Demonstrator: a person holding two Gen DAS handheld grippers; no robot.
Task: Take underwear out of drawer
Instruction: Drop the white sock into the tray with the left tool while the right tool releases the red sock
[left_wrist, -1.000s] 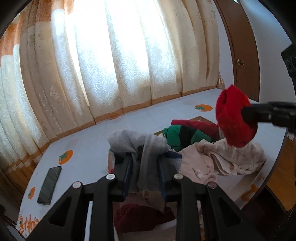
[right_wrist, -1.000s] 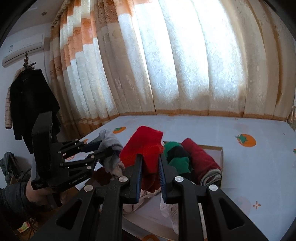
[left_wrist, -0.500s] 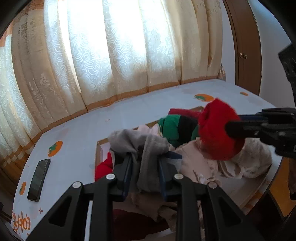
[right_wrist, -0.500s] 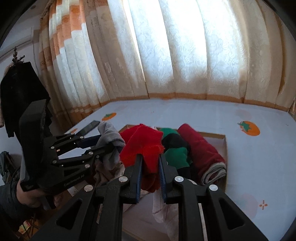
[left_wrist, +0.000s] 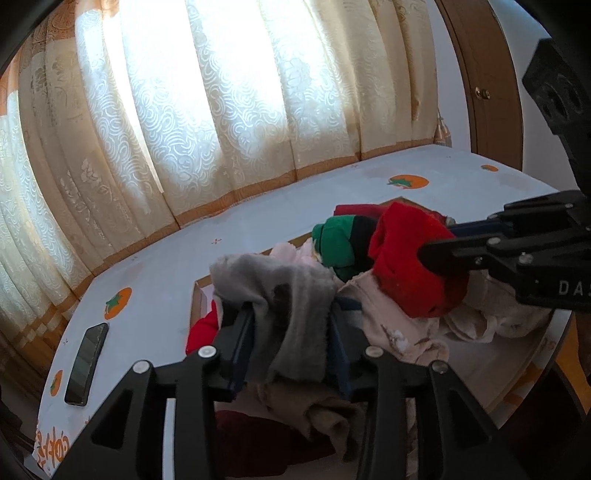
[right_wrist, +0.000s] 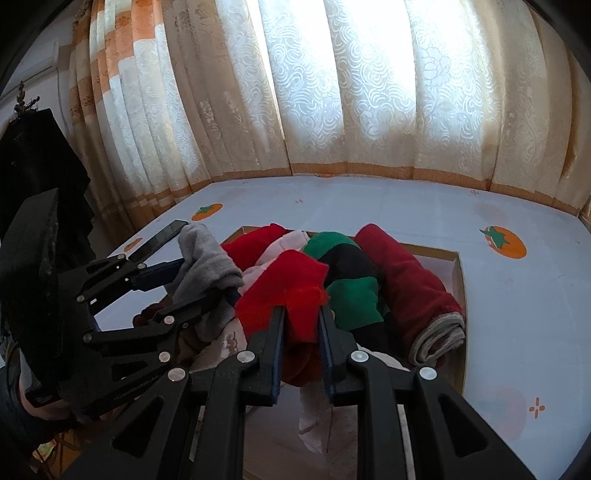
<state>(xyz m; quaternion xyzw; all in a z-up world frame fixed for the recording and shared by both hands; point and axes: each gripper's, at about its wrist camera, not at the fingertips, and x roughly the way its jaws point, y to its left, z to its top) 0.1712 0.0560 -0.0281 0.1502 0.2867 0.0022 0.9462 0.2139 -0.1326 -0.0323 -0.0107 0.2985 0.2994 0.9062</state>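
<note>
I am holding two tools. My left tool, its jaws just having been widening, is still carrying a grey garment between them; whether the pads are pressing it I cannot tell. My right tool is pinching a red garment in a narrow grip. Both are hanging over the open drawer set in the surface, where more underwear is lying, partly hidden: one green-and-black roll, one dark red roll. One phone is lying left, near the curtains.
</note>
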